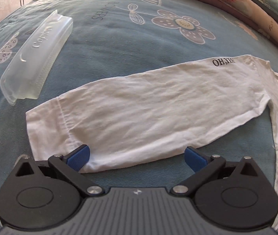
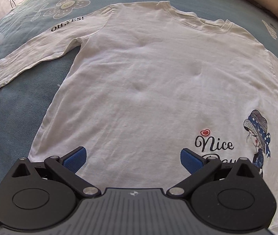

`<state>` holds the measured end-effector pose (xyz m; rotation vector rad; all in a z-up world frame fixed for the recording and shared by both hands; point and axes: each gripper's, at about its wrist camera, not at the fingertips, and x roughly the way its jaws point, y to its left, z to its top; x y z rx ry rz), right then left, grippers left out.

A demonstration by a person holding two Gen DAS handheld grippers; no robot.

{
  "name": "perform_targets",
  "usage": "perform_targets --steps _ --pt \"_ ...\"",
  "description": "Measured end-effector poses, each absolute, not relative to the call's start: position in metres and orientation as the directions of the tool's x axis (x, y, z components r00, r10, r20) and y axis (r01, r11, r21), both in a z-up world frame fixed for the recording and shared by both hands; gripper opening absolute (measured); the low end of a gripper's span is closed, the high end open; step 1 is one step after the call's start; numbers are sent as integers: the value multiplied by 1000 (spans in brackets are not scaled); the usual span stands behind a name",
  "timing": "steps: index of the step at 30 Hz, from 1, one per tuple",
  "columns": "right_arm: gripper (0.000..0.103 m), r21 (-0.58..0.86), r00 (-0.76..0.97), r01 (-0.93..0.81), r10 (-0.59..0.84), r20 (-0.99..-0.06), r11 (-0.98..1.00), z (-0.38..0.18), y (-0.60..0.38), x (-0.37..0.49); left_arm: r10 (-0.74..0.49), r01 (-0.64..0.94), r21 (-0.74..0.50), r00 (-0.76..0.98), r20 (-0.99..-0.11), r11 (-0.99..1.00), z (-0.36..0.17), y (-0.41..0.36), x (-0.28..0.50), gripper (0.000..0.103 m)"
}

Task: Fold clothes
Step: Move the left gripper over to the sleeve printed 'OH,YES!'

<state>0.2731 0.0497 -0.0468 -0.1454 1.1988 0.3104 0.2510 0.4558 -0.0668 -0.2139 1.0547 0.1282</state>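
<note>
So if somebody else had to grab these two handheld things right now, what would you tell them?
Left tool: open, empty, at the near edge of the shirt's outstretched sleeve, close to the cuff.
Right tool: open, empty, over the hem of the white long-sleeved cotton shirt.
The shirt lies flat, print up, on the blue flowered bedspread. A frosted plastic case lies beside the cuff.
Done: shirt spread out.
Left: every fold, probably sleeves first.

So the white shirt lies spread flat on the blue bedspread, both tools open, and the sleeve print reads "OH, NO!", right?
Not quite. The sleeve print on the white shirt reads "OH,YES!", clearest in the right wrist view. The rest holds: flat on the blue bedspread, left tool and right tool open.
</note>
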Motion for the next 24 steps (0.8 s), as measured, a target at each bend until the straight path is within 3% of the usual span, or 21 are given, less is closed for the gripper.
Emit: perform_targets --steps 4,10,14,17,21,24 --pt "103 41 327 -323 152 -933 946 -46 55 277 32 -170 -60 494 -869 984 -52 456 256 102" --pt "103 41 334 -312 150 -931 949 -48 65 285 -17 -140 -116 563 -826 983 -50 461 296 102" --pt "103 40 353 -308 153 -923 950 -40 70 287 78 -218 -45 522 -849 975 -68 469 307 102" --pt "103 32 379 -287 145 -914 957 -30 65 287 88 -257 -62 533 -841 964 -64 472 309 102" --pt "103 33 390 -260 136 -911 965 -26 57 289 71 -156 -32 610 -789 987 -37 441 324 102" --pt "103 46 396 -272 156 -905 961 -30 57 291 -10 -29 -38 648 -761 999 -24 402 342 102"
